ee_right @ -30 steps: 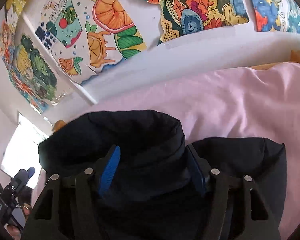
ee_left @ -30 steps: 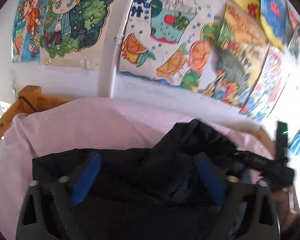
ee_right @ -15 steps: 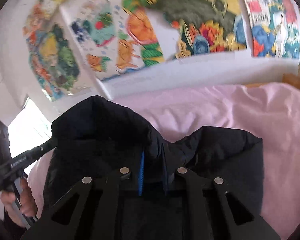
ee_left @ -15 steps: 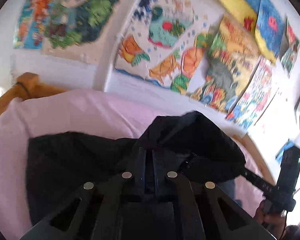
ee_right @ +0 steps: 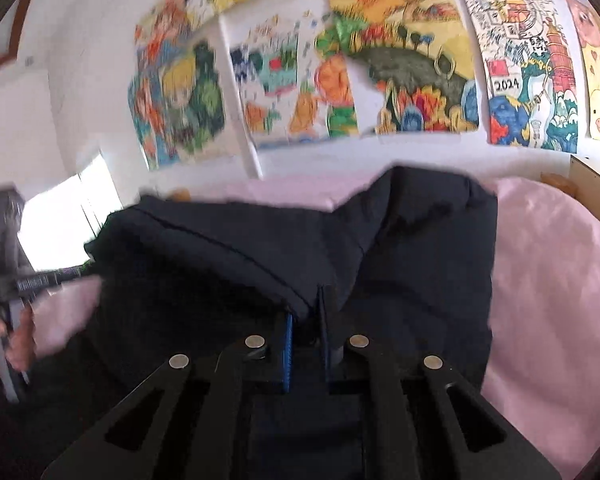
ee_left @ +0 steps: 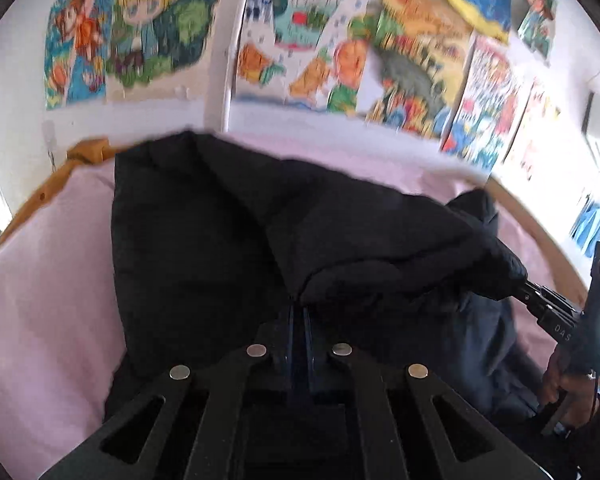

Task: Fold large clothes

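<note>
Pink bed sheet (ee_left: 48, 288) carries the black jacket (ee_left: 204, 248). My left gripper (ee_left: 298, 312) and right gripper (ee_right: 306, 320) each pinch its edge; I should lift both evenly.

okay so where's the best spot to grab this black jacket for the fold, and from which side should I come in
Probably just where it is held: the near edge of the black jacket, from the near side of the pink bedsheet. The left gripper and right gripper each pinch a thin ridge of fabric, set apart, so the padded bulk hangs forward between them.
</note>
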`<control>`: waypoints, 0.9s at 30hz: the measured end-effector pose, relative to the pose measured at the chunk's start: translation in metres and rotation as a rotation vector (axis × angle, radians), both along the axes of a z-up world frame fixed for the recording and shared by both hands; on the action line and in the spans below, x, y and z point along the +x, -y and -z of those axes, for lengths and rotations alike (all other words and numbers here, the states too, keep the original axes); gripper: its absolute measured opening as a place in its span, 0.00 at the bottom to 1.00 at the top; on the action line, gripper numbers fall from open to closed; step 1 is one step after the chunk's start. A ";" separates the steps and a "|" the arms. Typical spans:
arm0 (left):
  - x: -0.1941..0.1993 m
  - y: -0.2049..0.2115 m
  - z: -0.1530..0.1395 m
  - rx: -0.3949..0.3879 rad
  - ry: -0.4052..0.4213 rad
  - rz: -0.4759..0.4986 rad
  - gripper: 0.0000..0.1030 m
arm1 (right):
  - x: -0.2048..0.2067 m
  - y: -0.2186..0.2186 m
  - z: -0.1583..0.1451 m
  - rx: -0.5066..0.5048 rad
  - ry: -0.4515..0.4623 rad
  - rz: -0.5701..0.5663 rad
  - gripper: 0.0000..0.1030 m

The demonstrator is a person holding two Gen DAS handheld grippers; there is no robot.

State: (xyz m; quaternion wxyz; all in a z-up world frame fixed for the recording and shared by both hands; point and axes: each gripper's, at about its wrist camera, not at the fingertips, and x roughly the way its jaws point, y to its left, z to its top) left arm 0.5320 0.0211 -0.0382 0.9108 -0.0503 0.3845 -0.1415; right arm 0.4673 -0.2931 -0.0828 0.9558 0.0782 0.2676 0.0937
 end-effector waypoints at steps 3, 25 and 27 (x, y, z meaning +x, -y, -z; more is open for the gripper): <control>0.005 -0.008 0.006 -0.044 -0.037 -0.007 0.05 | 0.014 -0.001 0.021 -0.027 -0.068 0.017 0.09; 0.048 0.035 0.041 0.054 -0.081 0.073 0.06 | 0.016 -0.017 0.030 -0.137 -0.121 0.030 0.11; 0.048 0.035 0.044 0.053 -0.082 0.073 0.06 | 0.002 -0.016 0.010 -0.138 -0.055 0.040 0.14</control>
